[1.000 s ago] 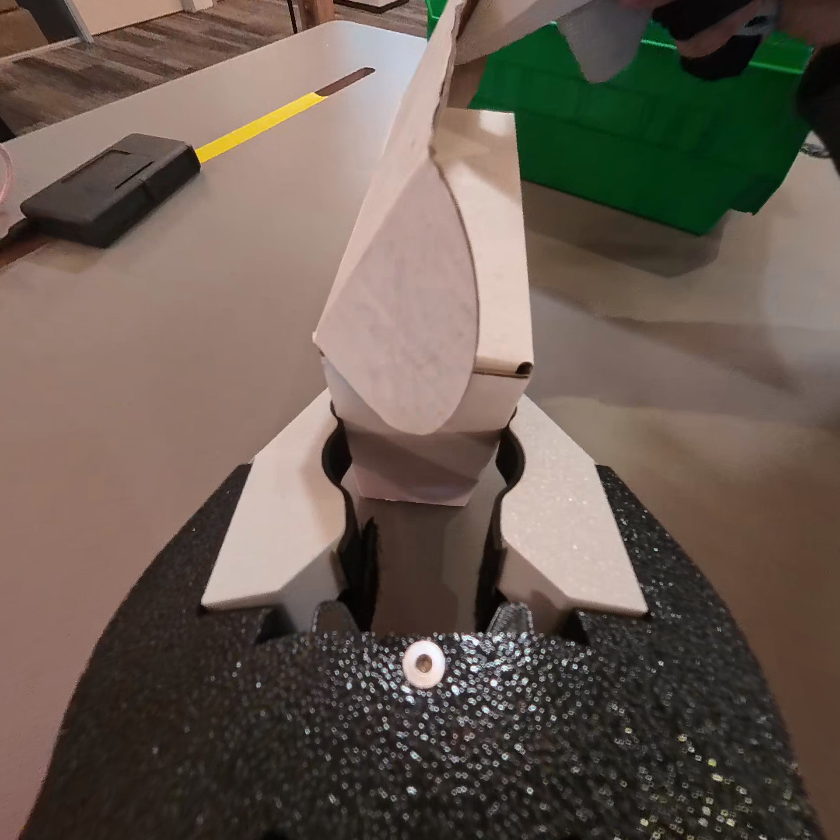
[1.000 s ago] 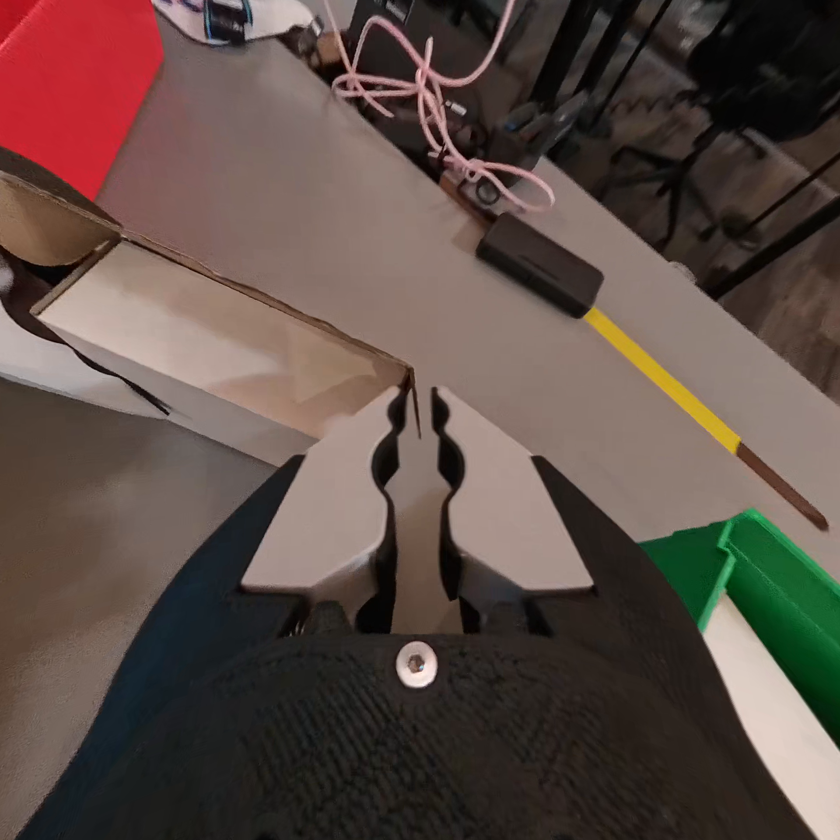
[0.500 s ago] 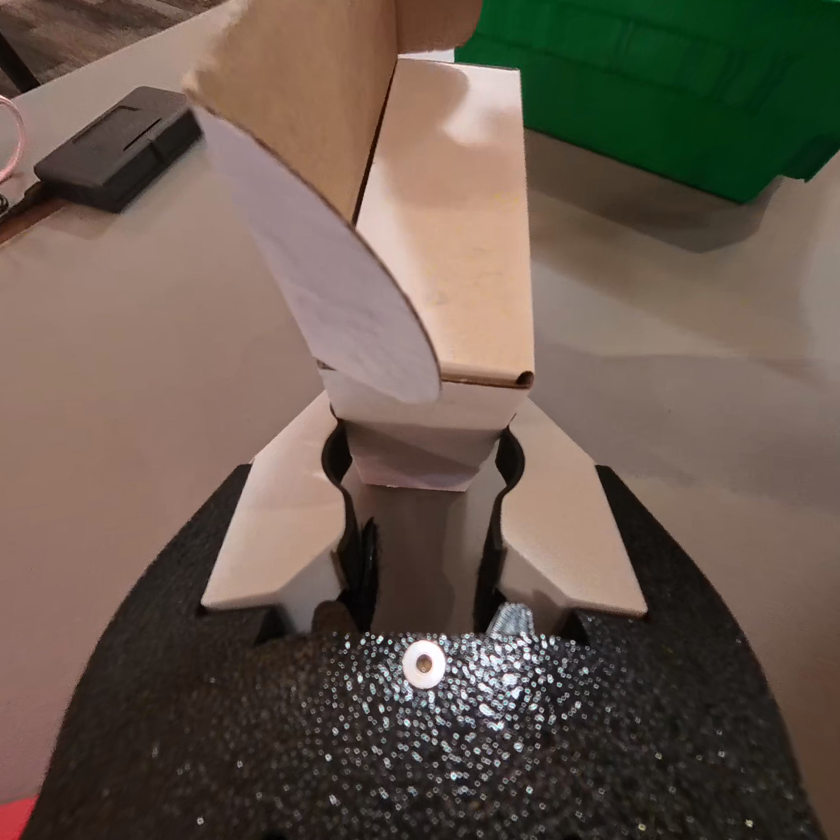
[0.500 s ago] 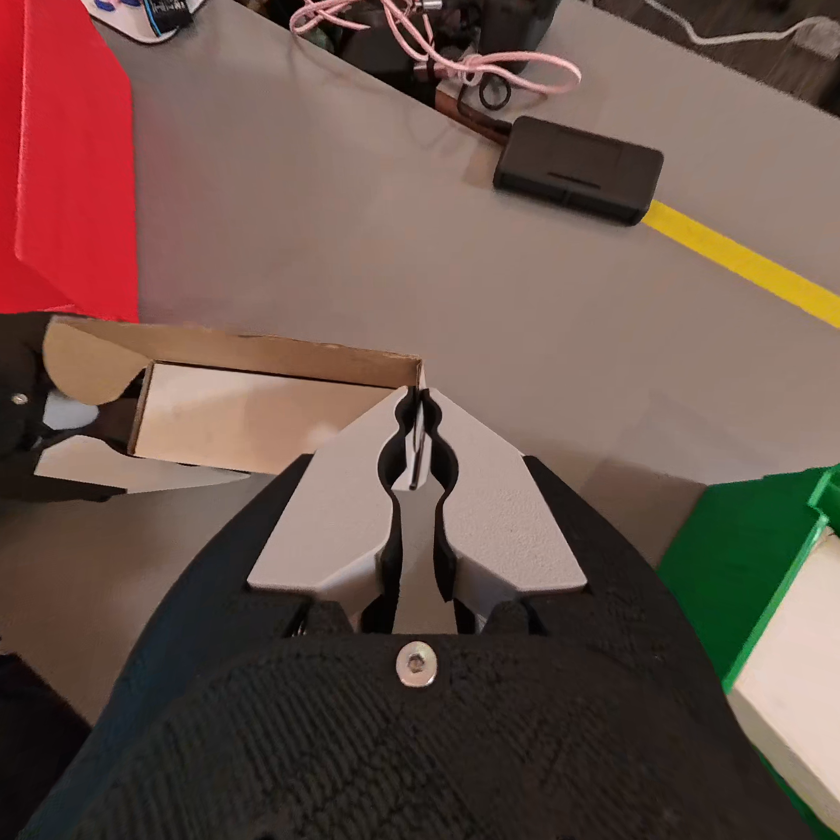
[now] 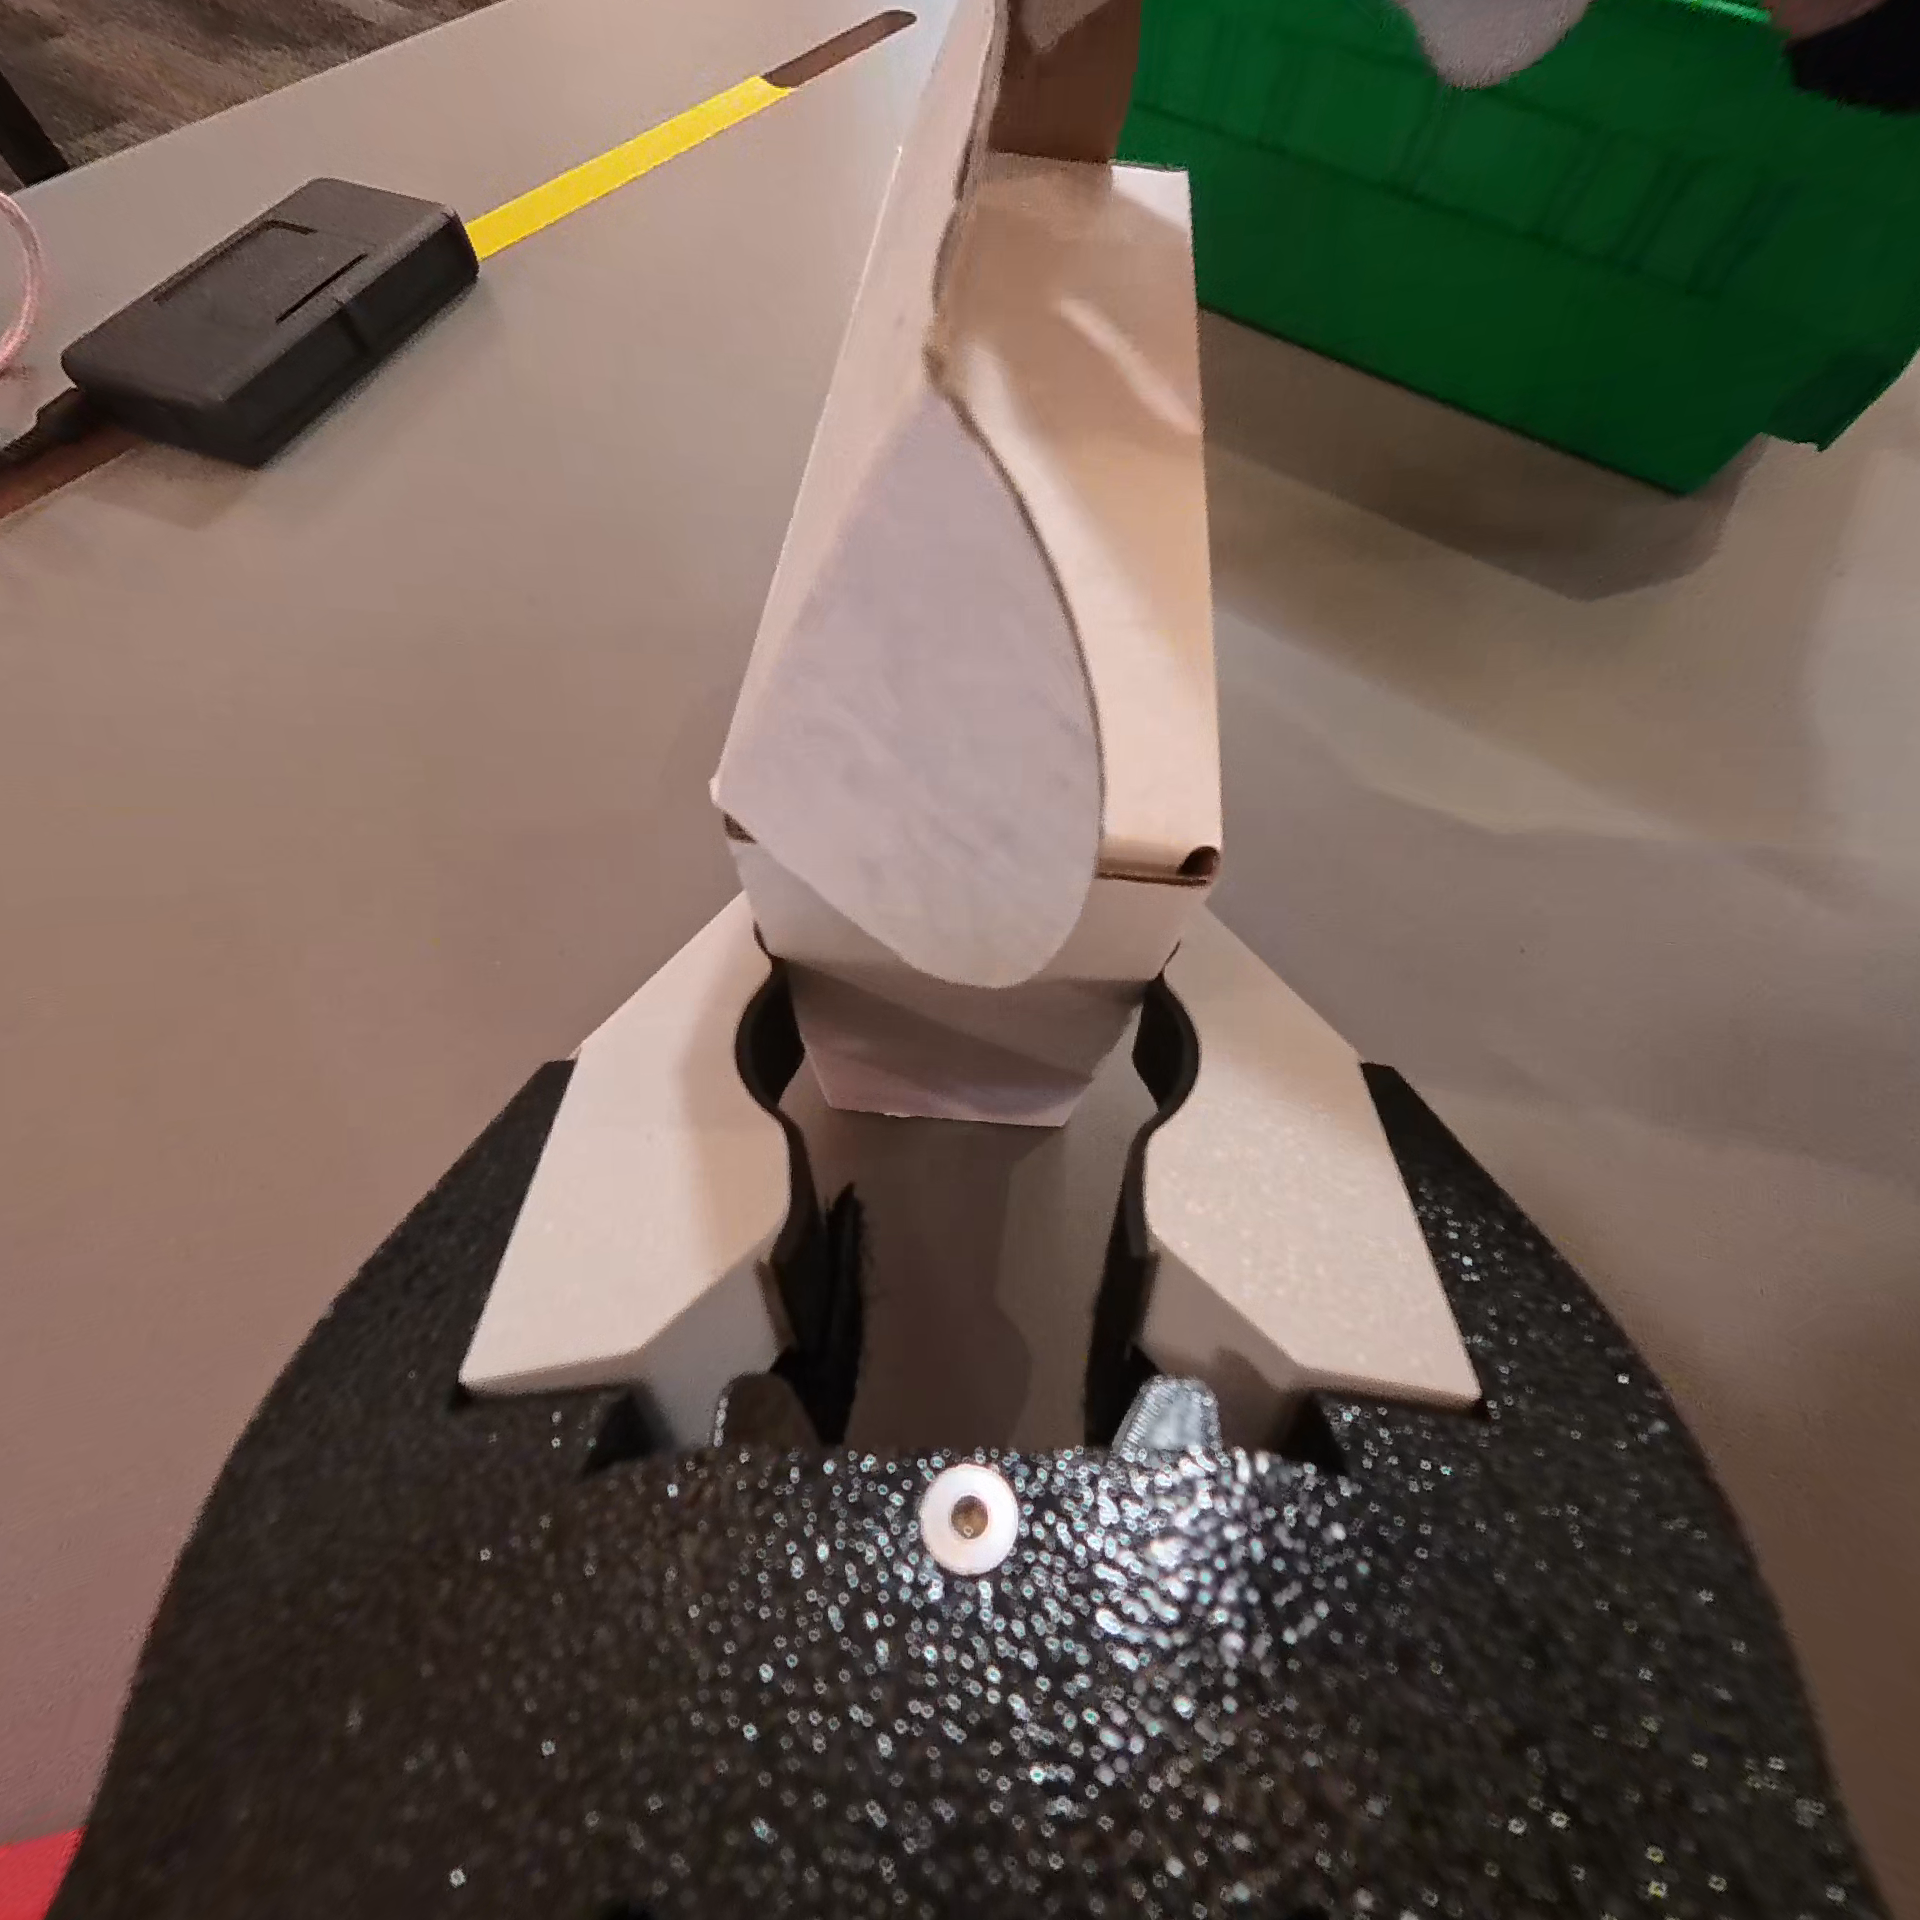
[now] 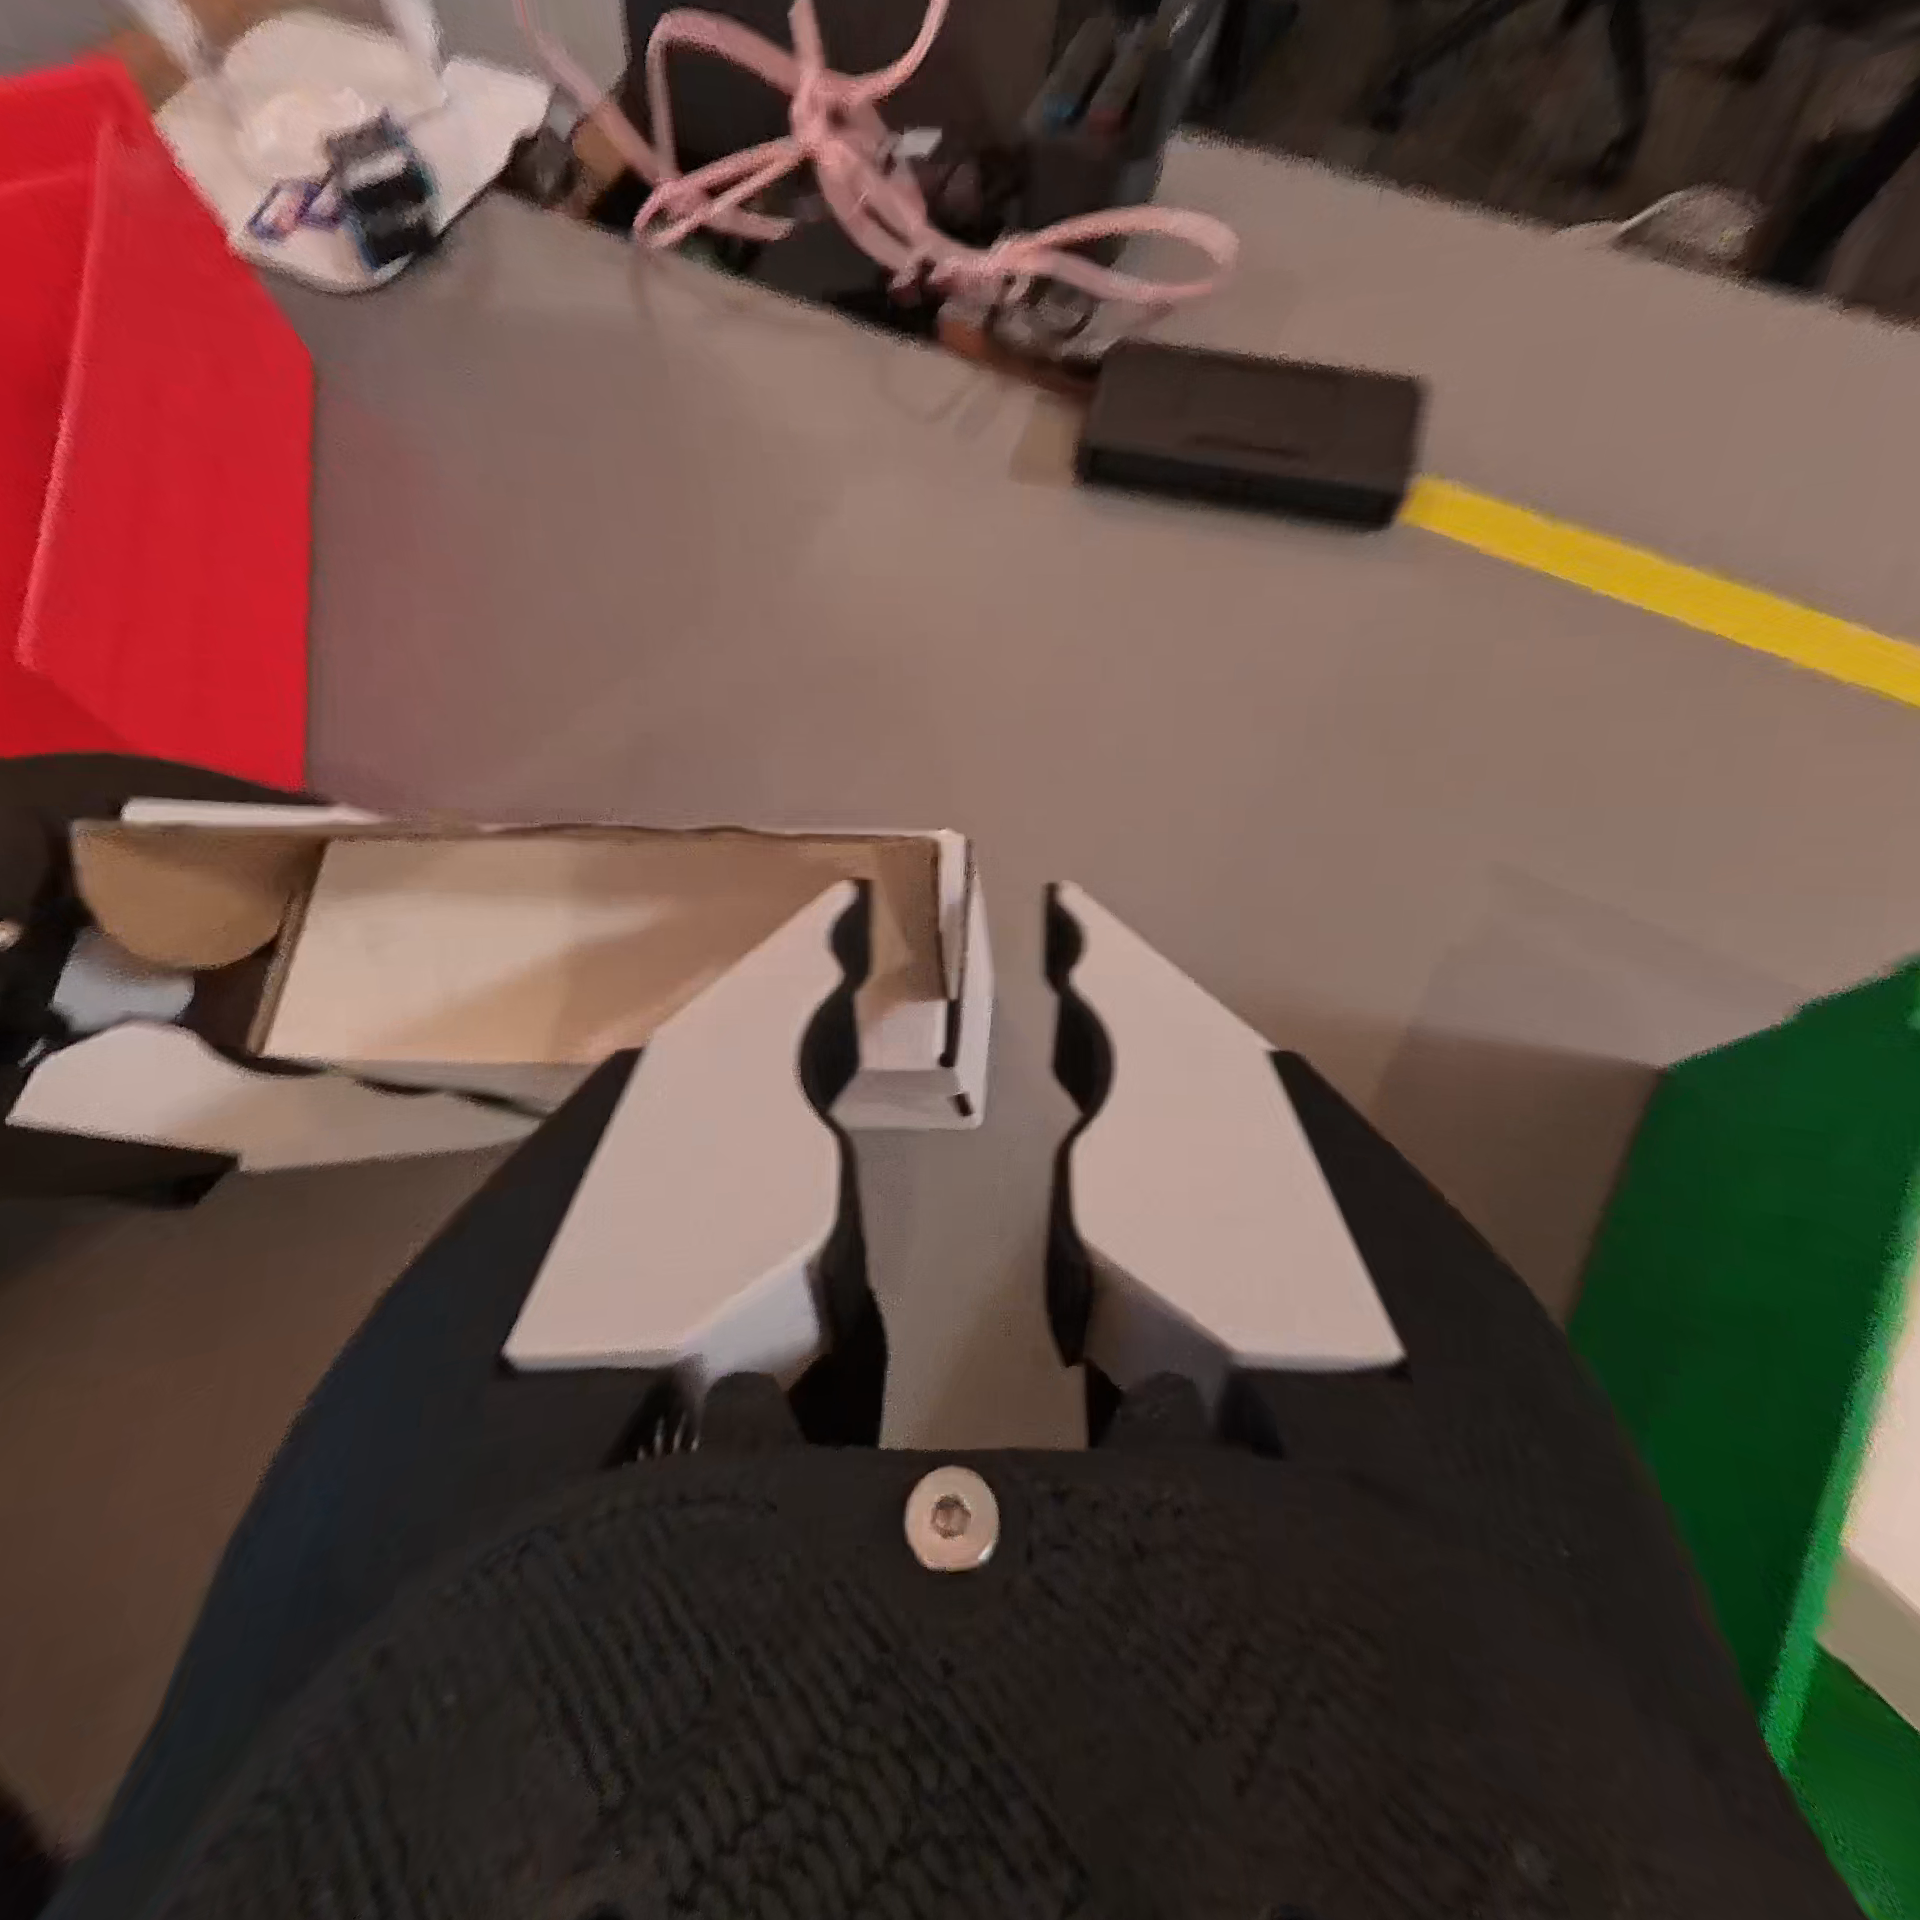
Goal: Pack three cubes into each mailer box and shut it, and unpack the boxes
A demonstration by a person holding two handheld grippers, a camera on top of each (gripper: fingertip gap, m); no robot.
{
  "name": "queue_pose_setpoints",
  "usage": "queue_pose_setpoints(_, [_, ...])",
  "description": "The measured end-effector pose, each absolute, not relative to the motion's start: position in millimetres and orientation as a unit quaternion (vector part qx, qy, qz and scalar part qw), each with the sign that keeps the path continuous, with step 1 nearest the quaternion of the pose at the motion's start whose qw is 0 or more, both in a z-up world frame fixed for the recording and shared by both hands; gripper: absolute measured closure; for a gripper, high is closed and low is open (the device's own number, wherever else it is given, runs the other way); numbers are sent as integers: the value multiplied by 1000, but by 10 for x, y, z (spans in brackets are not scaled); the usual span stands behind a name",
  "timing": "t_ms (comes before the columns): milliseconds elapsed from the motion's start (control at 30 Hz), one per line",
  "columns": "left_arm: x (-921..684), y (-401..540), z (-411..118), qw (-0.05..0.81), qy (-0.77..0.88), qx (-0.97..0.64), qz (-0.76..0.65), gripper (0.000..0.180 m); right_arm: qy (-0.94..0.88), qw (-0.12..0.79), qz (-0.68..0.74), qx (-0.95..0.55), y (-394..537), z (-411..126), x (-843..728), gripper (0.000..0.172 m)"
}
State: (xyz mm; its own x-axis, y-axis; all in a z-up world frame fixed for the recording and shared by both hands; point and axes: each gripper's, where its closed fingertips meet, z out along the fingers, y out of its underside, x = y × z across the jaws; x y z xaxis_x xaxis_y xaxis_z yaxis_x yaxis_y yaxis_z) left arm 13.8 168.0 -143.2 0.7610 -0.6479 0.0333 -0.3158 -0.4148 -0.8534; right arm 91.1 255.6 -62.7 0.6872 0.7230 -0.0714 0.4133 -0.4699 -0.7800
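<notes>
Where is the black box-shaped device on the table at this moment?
In the left wrist view, the black device lies upper left on the grey table, at the near end of the yellow strip, left of the mailer box.

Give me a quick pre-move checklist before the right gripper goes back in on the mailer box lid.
1. Left gripper clamped on the near end of the white mailer box: ok, both fingers sit against its sides.
2. Right gripper open: ok, a clear gap separates its fingers, with the box's far corner between them and untouched on the right.
3. Lid shut: not ok, it stands up and the rounded side flap is untucked.
4. Three cubes inside: cannot tell, the interior is not visible.
5. Green bin clear of the box: ok, it sits behind it.
</notes>
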Motion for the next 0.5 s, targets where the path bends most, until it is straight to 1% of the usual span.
queue_pose_setpoints(33, [138,1680,-1433,455,293,-821,-183,117,-327,426,182,-824,2575,-527,957,130])
queue_pose_setpoints(100, [139,1680,-1432,455,294,-821,-182,117,-315,517,174,-777,2430,-237,923,131])
queue_pose_setpoints(133, [139,1680,-1432,455,294,-821,-183,117,-329,544,198,-746,2230,-135,787,138])
queue_pose_setpoints(167, [140,1681,-1432,455,294,-820,-183,117,-354,550,225,-722,1997,-111,615,143])
queue_pose_setpoints(233, [139,1682,-1432,456,294,-820,-184,117,-406,522,258,-704,1616,-256,279,144])
queue_pose_setpoints(300, [140,1682,-1431,456,294,-820,-183,117,-441,477,300,-698,1373,-436,-11,138])
queue_pose_setpoints(400, [142,1680,-1431,458,295,-819,-182,117,-445,465,321,-695,1351,-542,-227,138])
queue_pose_setpoints(433, [142,1680,-1431,458,295,-819,-181,117,-444,467,318,-695,1376,-560,-261,141])
queue_pose_setpoints(500, [142,1680,-1431,457,295,-819,-182,117,-442,476,301,-698,1438,-580,-275,157])
